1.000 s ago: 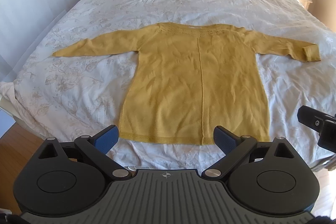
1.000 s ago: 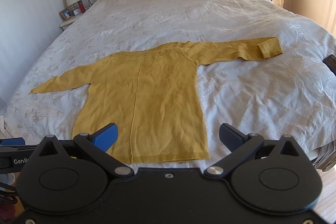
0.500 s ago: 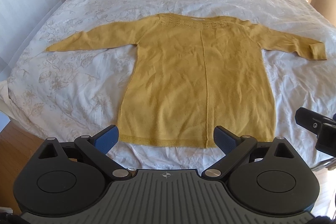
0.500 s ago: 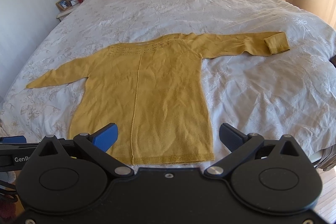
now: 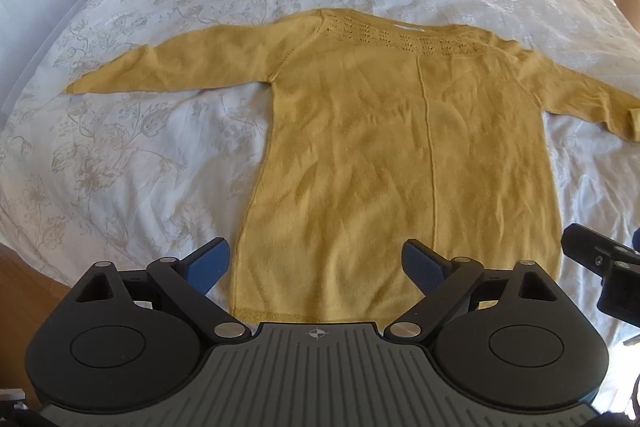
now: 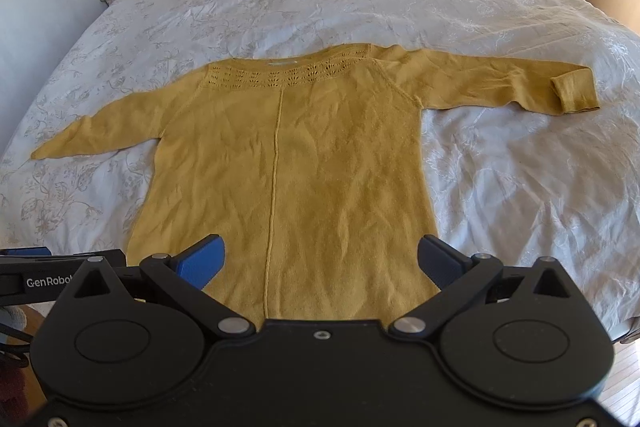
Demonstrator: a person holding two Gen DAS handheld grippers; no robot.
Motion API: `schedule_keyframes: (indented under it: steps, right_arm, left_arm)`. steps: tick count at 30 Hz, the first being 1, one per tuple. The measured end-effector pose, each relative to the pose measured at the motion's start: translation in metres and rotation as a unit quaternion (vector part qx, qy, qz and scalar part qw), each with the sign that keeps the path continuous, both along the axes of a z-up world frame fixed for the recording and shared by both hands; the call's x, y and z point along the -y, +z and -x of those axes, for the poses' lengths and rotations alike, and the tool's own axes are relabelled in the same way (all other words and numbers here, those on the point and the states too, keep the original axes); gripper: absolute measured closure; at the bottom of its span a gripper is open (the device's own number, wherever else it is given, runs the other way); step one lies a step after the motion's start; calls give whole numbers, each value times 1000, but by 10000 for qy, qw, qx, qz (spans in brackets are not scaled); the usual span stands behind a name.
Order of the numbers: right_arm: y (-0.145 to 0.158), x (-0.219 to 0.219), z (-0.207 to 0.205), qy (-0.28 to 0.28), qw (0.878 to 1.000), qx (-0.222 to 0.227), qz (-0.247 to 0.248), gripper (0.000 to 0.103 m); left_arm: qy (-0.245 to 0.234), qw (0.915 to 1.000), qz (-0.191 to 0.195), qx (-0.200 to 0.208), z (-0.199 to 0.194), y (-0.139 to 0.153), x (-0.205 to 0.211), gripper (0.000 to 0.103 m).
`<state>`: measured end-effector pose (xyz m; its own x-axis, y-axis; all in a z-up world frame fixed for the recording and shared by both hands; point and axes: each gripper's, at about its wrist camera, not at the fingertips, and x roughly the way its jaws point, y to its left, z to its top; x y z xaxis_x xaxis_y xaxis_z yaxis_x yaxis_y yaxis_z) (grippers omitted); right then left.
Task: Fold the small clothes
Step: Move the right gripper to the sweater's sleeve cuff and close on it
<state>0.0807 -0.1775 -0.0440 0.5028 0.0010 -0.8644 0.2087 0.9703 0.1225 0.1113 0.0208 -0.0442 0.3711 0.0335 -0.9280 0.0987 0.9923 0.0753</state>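
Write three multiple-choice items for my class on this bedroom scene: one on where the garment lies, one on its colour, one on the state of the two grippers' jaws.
1. Where does the sweater lie?
A. Spread flat on the bed
B. Hung on the headboard
C. Dropped on the wooden floor

2. What colour is the sweater?
A. Navy blue
B. Mustard yellow
C. Bright red

3. How do the jaws of the left gripper and right gripper stand?
A. Both shut on the hem
B. One open, one shut on a sleeve
C. Both open, holding nothing

Answers:
1 A: both wrist views show it laid out on the white floral cover, sleeves stretched to each side.
2 B: the whole knit is mustard yellow in both views.
3 C: each pair of blue-padded fingers stands wide apart near the hem, with no cloth pinched between them.
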Motion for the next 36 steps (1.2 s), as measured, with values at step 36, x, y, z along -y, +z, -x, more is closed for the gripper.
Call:
schedule_keyframes:
  steps: [36]
  right_arm:
    - [25,147,-74,-617,9639,1845,1816,1]
  left_arm:
    - [-271,9744,1279,1826,-99,38,70,28]
